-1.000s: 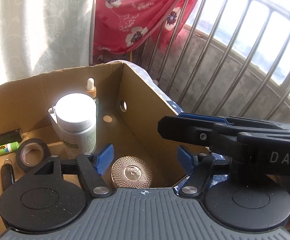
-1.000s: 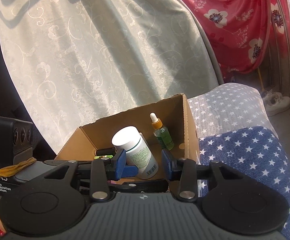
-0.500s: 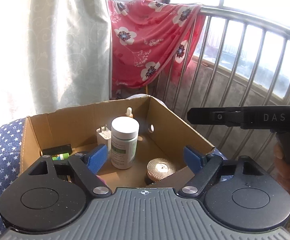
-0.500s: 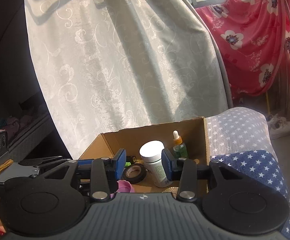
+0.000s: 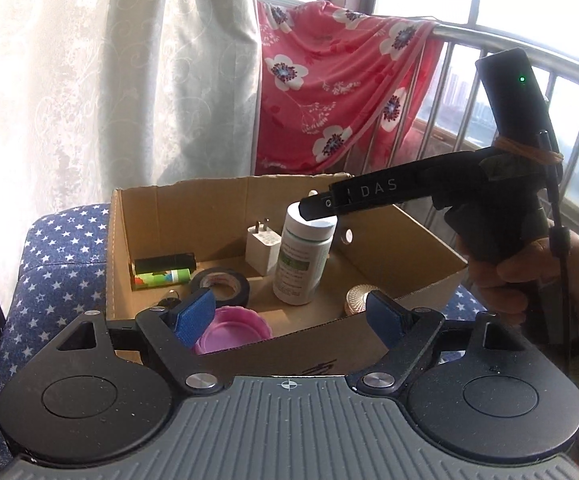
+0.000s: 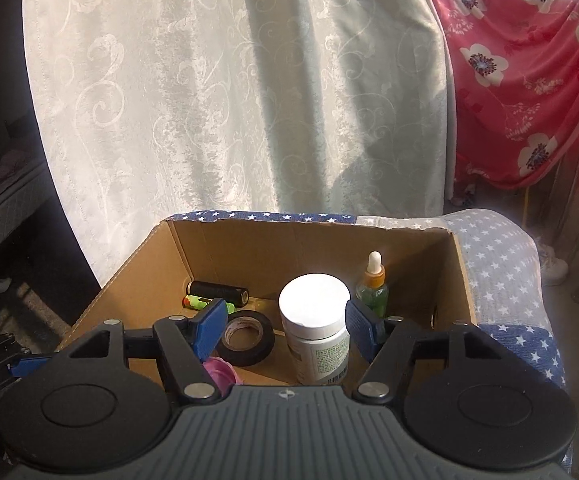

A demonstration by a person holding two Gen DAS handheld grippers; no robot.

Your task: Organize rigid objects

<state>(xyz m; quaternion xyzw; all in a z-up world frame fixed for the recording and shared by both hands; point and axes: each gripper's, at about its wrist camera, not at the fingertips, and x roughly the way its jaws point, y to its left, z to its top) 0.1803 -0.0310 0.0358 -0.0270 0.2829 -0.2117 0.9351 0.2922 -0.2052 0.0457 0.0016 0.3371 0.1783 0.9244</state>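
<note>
Compared to a second ago I've got both tools pulled back from the cardboard box [image 5: 373,354], so its whole inside shows. My right tool [image 6: 285,326] was pinched narrow; its jaws have just been opening and now stand apart, nothing pressed between them. My left tool [image 5: 289,316] is spread wide and empty too.

Ahead of the tools, in the box, I count one white pill bottle [image 6: 316,330] standing upright, one dropper bottle [image 6: 372,284] behind it, one roll of black tape [image 6: 246,337], one white charger plug [image 5: 262,246], one gold round tin [image 5: 358,299], one pink lid [image 5: 231,330], one black cylinder [image 6: 219,291] and a green one [image 5: 161,278] beside it.

The box sits on a starry blue cushion [image 5: 53,264]. From the left view, the right tool's black arm crosses over the bottle top.
</note>
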